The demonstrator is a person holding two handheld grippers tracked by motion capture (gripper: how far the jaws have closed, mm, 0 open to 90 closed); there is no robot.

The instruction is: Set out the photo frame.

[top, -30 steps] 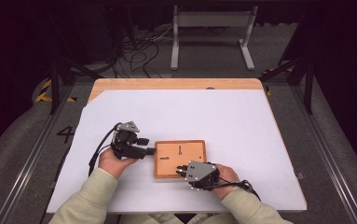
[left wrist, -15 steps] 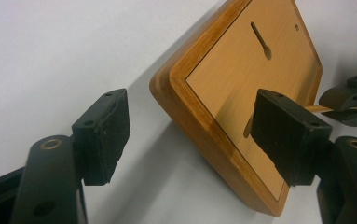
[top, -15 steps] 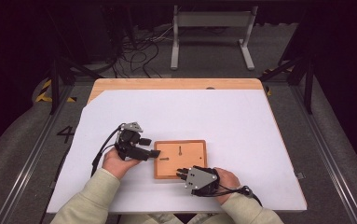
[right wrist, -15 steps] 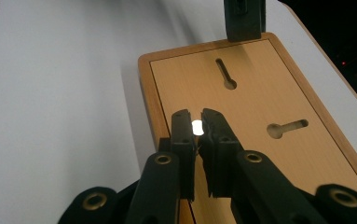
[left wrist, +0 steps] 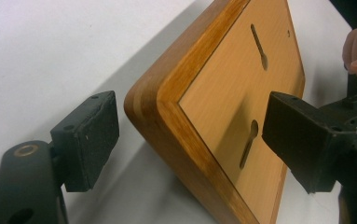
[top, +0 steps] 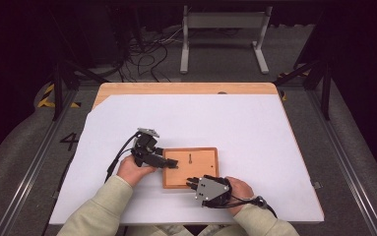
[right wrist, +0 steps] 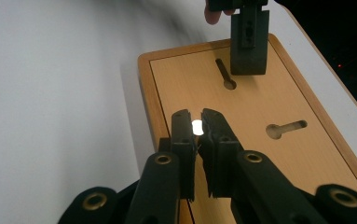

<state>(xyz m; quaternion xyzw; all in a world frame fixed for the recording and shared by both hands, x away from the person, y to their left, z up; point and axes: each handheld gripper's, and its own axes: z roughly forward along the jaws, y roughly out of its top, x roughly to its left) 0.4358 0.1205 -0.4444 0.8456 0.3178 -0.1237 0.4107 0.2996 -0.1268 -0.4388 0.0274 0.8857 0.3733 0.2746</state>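
I have the tabletop (top: 255, 128) under white sheeting, and the wooden board (top: 198, 164) lies flat near its front edge, back face up with two keyhole slots (left wrist: 248, 142) showing. I judge this early work: the board is reached but not yet lifted or turned.

My left gripper (top: 169, 162) sits at the board's left edge. Its jaws have just been opening, and now they stand wide: one pad (left wrist: 94, 135) off the corner on the sheet, the other over the board's face, neither pressing.

My right gripper (top: 192, 183) rests at the board's near edge, jaws nearly together on a tiny white piece (right wrist: 197, 127). I can't make out what it is.
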